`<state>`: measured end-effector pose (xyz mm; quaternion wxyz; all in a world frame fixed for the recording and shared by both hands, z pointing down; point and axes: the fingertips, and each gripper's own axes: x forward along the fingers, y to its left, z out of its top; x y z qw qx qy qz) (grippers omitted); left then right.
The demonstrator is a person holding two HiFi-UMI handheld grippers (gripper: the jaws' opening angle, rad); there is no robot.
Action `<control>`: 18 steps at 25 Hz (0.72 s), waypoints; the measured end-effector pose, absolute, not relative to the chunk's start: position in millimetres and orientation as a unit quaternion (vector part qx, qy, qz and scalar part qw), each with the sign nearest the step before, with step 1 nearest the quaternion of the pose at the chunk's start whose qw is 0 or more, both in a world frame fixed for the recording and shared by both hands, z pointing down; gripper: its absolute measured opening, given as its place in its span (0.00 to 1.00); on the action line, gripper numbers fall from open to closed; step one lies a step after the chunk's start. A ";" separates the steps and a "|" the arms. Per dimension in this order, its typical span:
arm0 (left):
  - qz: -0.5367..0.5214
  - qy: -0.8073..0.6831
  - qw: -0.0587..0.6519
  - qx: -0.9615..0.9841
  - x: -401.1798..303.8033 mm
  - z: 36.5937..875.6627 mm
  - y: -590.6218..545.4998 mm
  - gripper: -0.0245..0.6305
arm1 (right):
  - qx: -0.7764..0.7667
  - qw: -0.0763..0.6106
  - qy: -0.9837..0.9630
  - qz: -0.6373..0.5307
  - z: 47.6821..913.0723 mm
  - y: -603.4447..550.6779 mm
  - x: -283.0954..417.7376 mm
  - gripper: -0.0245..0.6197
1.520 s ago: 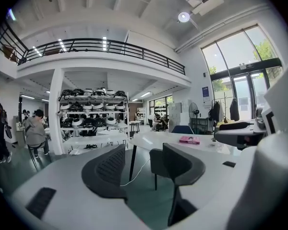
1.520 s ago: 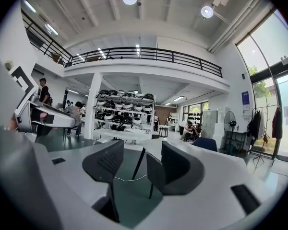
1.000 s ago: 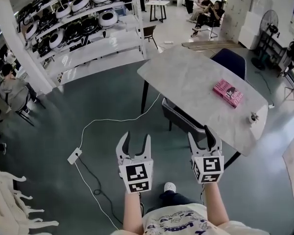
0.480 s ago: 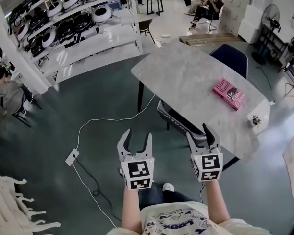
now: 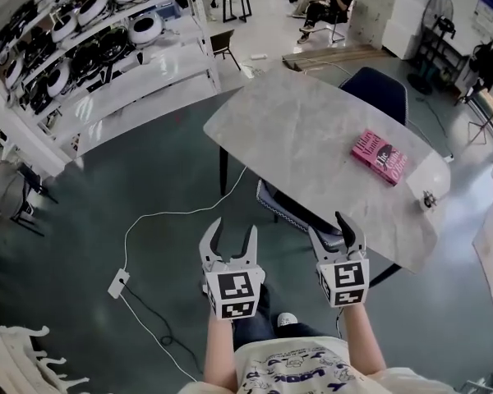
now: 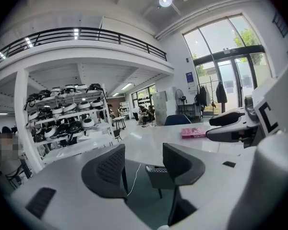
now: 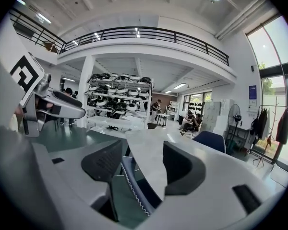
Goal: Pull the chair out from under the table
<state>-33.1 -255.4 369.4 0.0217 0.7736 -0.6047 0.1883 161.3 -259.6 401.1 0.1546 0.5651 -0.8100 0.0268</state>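
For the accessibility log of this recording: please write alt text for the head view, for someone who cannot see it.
The left gripper and right gripper, both open, point toward a dark chair tucked under a grey table, the right one nearest its back. A pink book lies on the table; a white cable trails across the floor.

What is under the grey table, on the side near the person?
A dark chair, pushed in. Only its backrest and part of a leg show; the tabletop covers the seat.

Dark teal glossy floor [image 5: 107, 187]; white metal shelving rack [image 5: 148, 66] (loaded with round black-white devices); tall glazed windows [image 6: 221, 47]; black-railed mezzanine [image 7: 144, 32].
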 end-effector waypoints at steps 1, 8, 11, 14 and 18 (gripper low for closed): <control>0.191 -0.598 0.021 0.778 -33.8 371.2 -265.7 0.42 | 0.569 0.156 -0.807 0.028 402.8 -267.6 160.1 0.47; 0.210 -0.543 0.011 0.813 -42.7 384.9 -342.8 0.43 | 0.600 0.177 -0.779 0.042 421.3 -322.6 144.3 0.47; 0.220 -0.515 0.013 0.828 -41.6 394.4 -373.9 0.43 | 0.614 0.187 -0.765 0.055 430.5 -344.3 143.3 0.47; 0.232 -0.484 0.016 0.844 -33.9 411.3 -400.6 0.44 | 0.630 0.198 -0.748 0.065 443.3 -361.8 148.6 0.48; 0.248 -0.437 0.017 0.864 -14.3 434.2 -423.6 0.44 | 0.645 0.210 -0.731 0.074 458.4 -374.7 156.4 0.48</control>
